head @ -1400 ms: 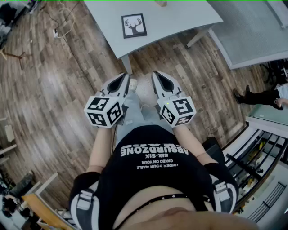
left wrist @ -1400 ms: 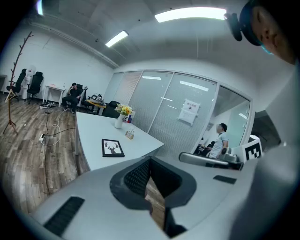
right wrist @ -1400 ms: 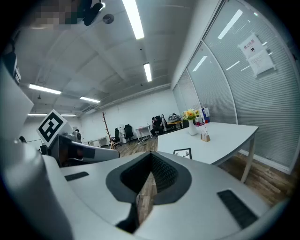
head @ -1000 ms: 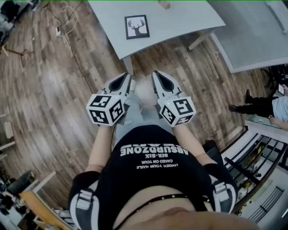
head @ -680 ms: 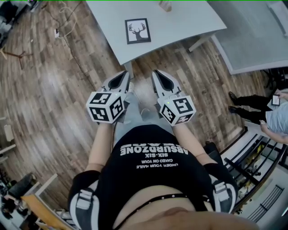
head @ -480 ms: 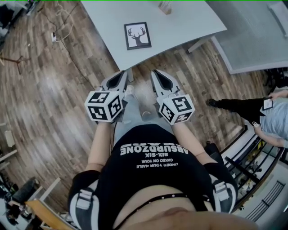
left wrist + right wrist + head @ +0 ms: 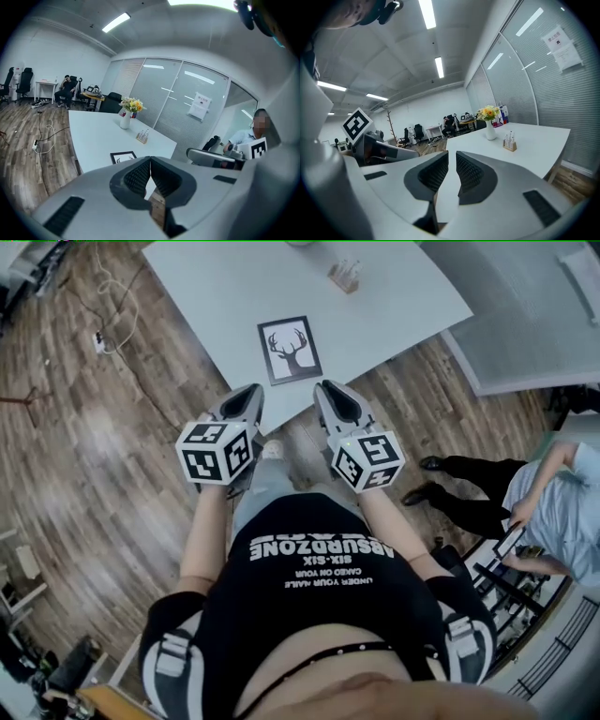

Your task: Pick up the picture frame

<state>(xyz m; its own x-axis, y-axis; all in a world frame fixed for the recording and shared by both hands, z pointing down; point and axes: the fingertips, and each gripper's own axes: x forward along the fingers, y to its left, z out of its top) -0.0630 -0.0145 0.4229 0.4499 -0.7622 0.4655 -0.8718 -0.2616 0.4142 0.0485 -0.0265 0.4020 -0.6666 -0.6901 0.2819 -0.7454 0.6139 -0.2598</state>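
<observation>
Head view: picture frame lies flat on table, close to near edge, deer print up. Left gripper and right gripper held side by side just short of frame, touching nothing, likely lined up to take it from both sides.

Left gripper view: jaws pressed together, nothing between; frame beyond tips, vase further back.

Right gripper view: jaws opening, narrow gap, empty, probably readying for frame's edge; frame itself hidden behind jaws.
</observation>
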